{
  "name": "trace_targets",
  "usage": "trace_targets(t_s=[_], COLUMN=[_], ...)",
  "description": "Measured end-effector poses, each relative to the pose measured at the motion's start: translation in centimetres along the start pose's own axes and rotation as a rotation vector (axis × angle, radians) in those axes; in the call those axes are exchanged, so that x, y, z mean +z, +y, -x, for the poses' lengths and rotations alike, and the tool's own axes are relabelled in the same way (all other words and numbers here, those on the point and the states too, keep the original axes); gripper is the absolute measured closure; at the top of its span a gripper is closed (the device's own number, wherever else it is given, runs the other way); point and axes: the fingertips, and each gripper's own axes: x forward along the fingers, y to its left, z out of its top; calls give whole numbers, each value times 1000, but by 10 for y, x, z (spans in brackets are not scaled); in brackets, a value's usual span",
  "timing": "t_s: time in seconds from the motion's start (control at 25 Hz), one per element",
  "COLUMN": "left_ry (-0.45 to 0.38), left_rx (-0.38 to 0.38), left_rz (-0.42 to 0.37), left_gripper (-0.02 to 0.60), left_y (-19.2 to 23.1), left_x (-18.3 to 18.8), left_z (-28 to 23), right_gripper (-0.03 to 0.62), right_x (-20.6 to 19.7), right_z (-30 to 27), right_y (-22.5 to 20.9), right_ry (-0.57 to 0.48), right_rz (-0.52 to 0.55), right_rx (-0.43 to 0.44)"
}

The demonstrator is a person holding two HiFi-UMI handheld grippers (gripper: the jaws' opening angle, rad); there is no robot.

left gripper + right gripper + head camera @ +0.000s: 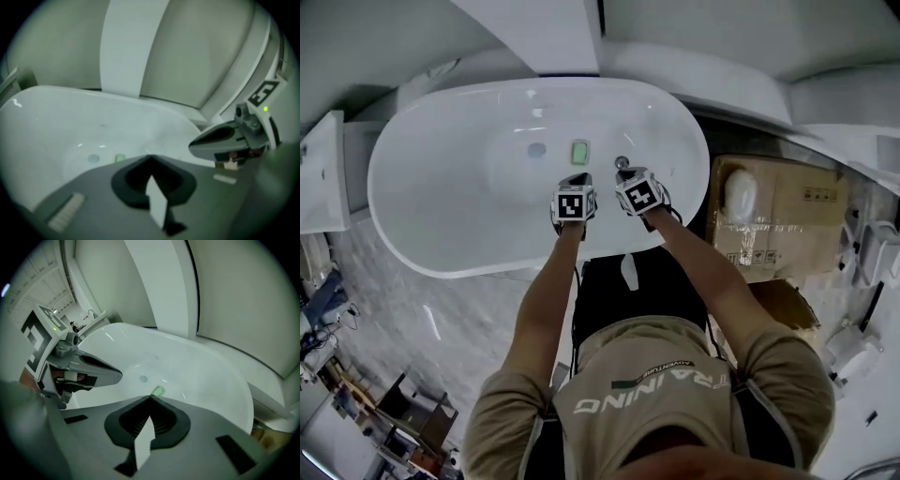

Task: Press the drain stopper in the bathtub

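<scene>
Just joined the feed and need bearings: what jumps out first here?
The white oval bathtub fills the middle of the head view, with a round grey drain stopper and a green rectangle on its floor. The left tool and right tool hover side by side over the tub's near side, both shut and empty. A cardboard box sits right of it.

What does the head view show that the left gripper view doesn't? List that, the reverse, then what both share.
Head view only: the cardboard box beside the tub and the person's forearms. Left gripper view only: the left gripper's jaws up close, together with nothing between them. Both: the white bathtub, its round drain stopper, the green object next to it, and the right gripper.
</scene>
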Motion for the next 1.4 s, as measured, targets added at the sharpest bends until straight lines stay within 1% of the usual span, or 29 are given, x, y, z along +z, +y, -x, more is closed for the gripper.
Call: trace_targets(t_s=[0.08, 0.16, 0.28, 0.4, 0.48, 0.56, 0.68, 0.8, 0.88, 1.08, 1.2, 1.4], left_ry=[-34, -58, -109, -157, -211, -261, -325, -415, -478, -646, -729, -847], left_rx=[-6, -19, -29, -43, -43, -44, -61, -117, -136, -143, -135, -113], left_rz=[38, 53, 29, 7, -12, -17, -39, -96, -142, -214, -249, -334], left_gripper=[580, 580, 580, 580, 580, 580, 580, 580, 580, 580, 580, 580], left_y=[-10, -21, -34, -54, -60, -62, -71, -88, -96, -113, -122, -140], left_x=[9, 18, 41, 55, 79, 104, 131, 167, 189, 252, 283, 320], left_z=[16, 31, 56, 86, 104, 122, 157, 194, 224, 289, 324, 372], right_gripper=[586, 586, 586, 586, 585, 586, 586, 586, 585, 585, 586, 586], right_x=[3, 15, 31, 30, 45, 67, 95, 129, 149, 192, 214, 252], right_z=[23, 45, 74, 108, 129, 151, 188, 228, 255, 318, 357, 438], right_y=[4, 6, 13, 26, 29, 33, 45, 53, 58, 61, 61, 62], right_ry=[-7, -49, -80, -100, -144, -200, -294, -405, -471, -613, -708, -920], right_rz=[10, 31, 55, 76, 93, 103, 105, 109, 114, 121, 136, 169], right_rx=[-6, -26, -23, -23, -30, -35, -54, -73, -84, -87, -126, -196])
